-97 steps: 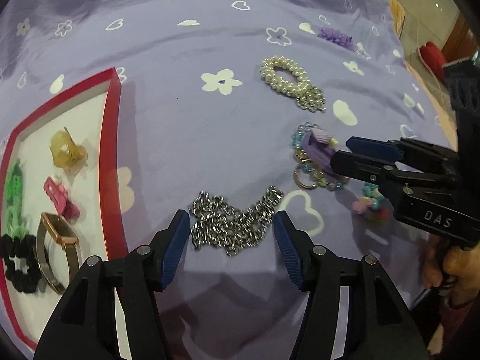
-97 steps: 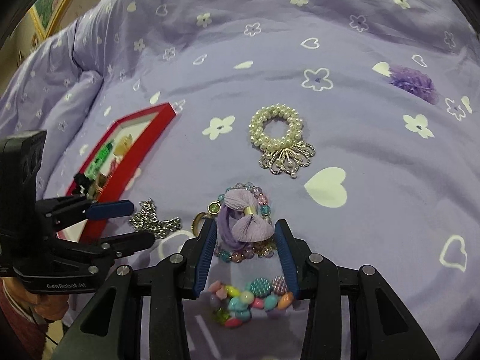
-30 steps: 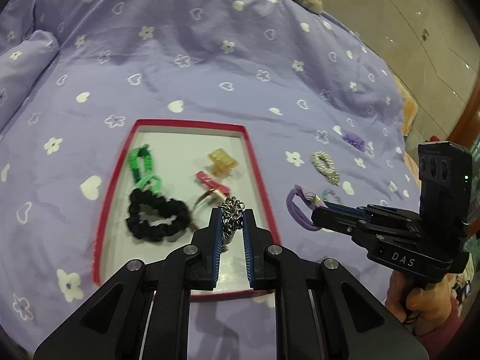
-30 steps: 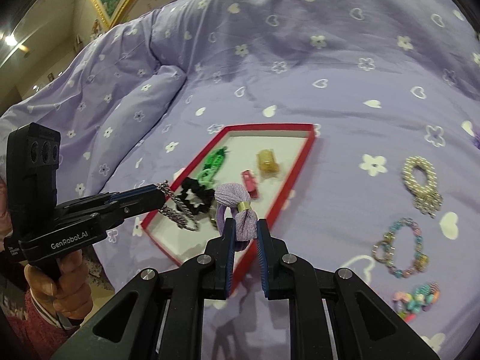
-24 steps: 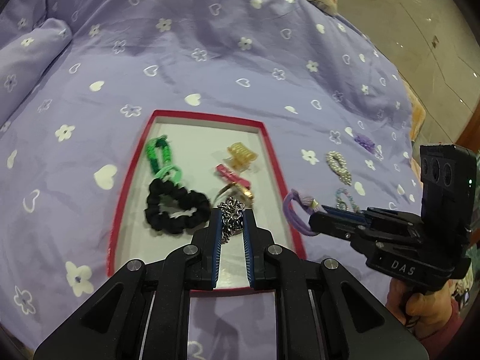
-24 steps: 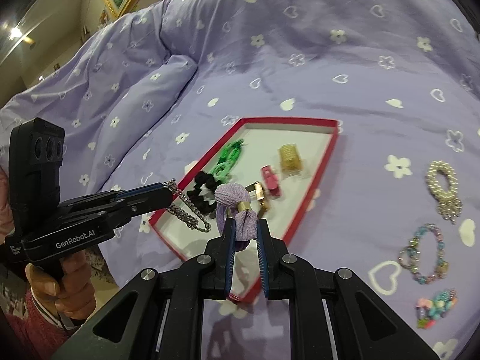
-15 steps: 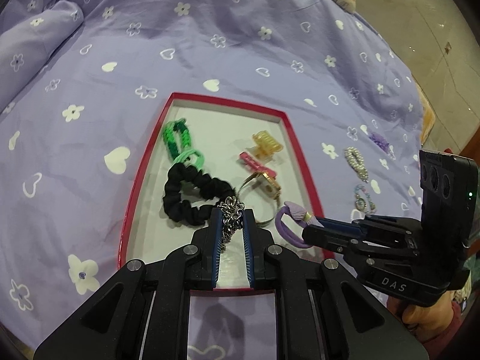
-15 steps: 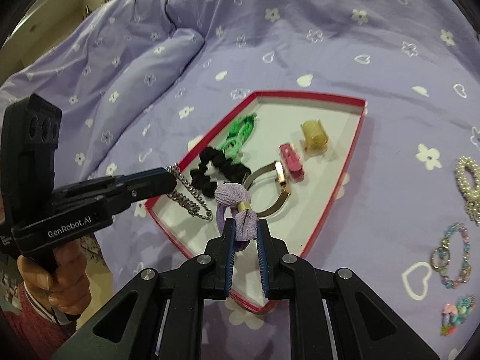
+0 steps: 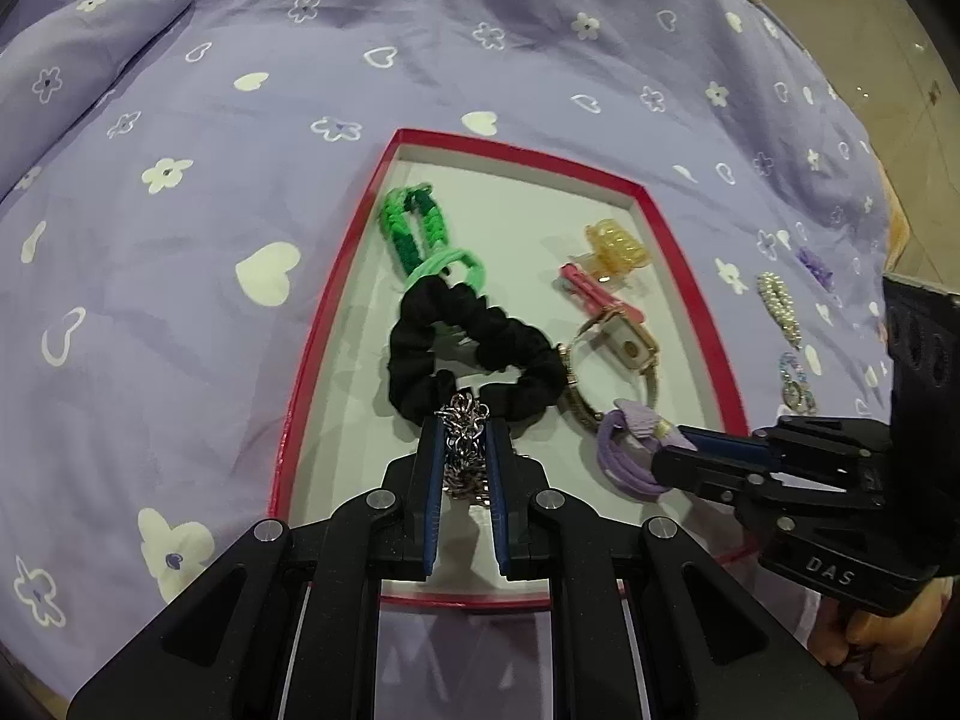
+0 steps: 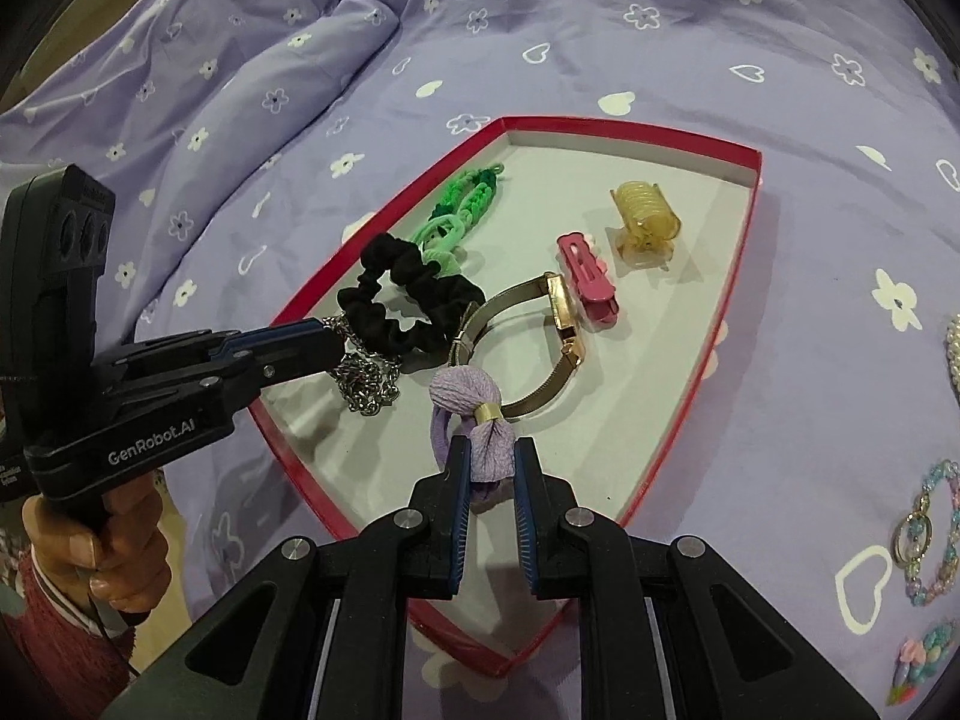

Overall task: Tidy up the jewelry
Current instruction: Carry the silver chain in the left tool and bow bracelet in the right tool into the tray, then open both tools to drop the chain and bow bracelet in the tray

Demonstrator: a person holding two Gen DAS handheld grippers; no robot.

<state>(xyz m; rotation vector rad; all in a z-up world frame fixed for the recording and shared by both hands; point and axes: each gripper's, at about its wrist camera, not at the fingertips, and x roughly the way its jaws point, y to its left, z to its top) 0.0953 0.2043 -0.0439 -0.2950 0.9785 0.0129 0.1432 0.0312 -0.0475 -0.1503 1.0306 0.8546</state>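
Observation:
A red-rimmed tray (image 9: pixel 336 294) (image 10: pixel 729 312) with a white floor lies on the purple bedspread. My left gripper (image 9: pixel 461 426) (image 10: pixel 336 339) is shut on a silver chain (image 9: pixel 462 450) (image 10: pixel 366 381) that hangs low over the tray's near end, beside a black scrunchie (image 9: pixel 474 354) (image 10: pixel 408 300). My right gripper (image 10: pixel 487 450) (image 9: pixel 672 450) is shut on a purple bow hair tie (image 10: pixel 471 414) (image 9: pixel 630 450), held over the tray near a gold watch (image 10: pixel 540 348) (image 9: pixel 624 348).
In the tray lie a green braided band (image 9: pixel 420 234), a pink clip (image 10: pixel 585 276) and a yellow claw clip (image 10: pixel 645 219). On the bedspread to the right lie a pearl bracelet (image 9: pixel 777 306), a pastel bead bracelet (image 10: pixel 927 540) and a coloured bead bracelet (image 10: pixel 921 663).
Both grippers have moved closer and lower over the tray with their loads; the chain now hangs down near the tray floor. Earlier, both items were picked off the bedspread.

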